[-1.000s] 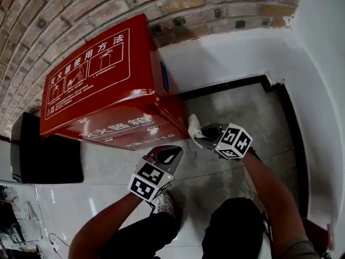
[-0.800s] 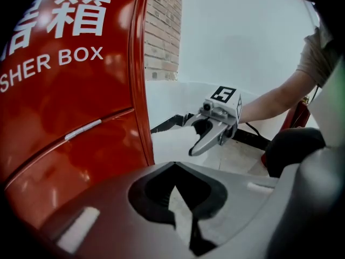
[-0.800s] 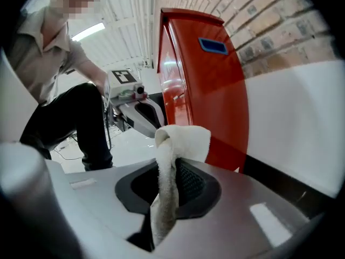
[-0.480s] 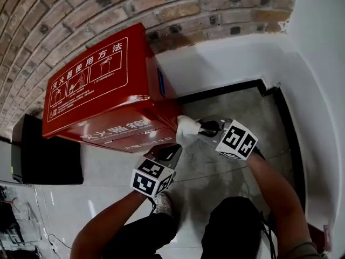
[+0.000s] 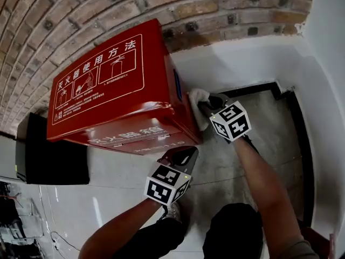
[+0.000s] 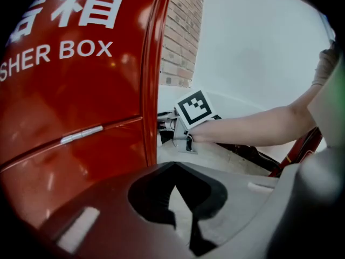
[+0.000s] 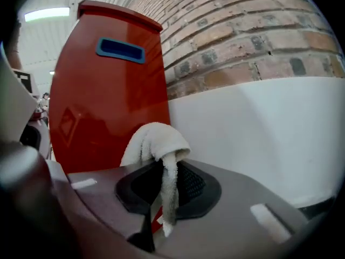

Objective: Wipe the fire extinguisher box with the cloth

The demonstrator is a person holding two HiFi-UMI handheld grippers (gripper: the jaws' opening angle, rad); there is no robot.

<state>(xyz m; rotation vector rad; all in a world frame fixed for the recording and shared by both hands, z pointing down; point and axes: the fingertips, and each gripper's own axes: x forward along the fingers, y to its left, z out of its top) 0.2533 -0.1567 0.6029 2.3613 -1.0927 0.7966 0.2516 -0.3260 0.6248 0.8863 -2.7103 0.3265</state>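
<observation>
The red fire extinguisher box stands against a brick wall, with white print on its lid. My right gripper is shut on a white cloth, which it holds at the box's right side face, seemingly touching it. In the right gripper view the cloth bulges out over the jaws, with the red side just beyond. My left gripper hovers low by the box's front right corner, shut and holding nothing. In the left gripper view it faces the red front panel.
A brick wall with a white lower band runs behind the box. A blue handle recess sits high on the box's side. A dark cabinet stands left of the box. My legs and a shoe are below on the grey floor.
The right gripper has carried the cloth up and back, from the box's lower front corner to its right side face. The left gripper has stayed near the front corner.
</observation>
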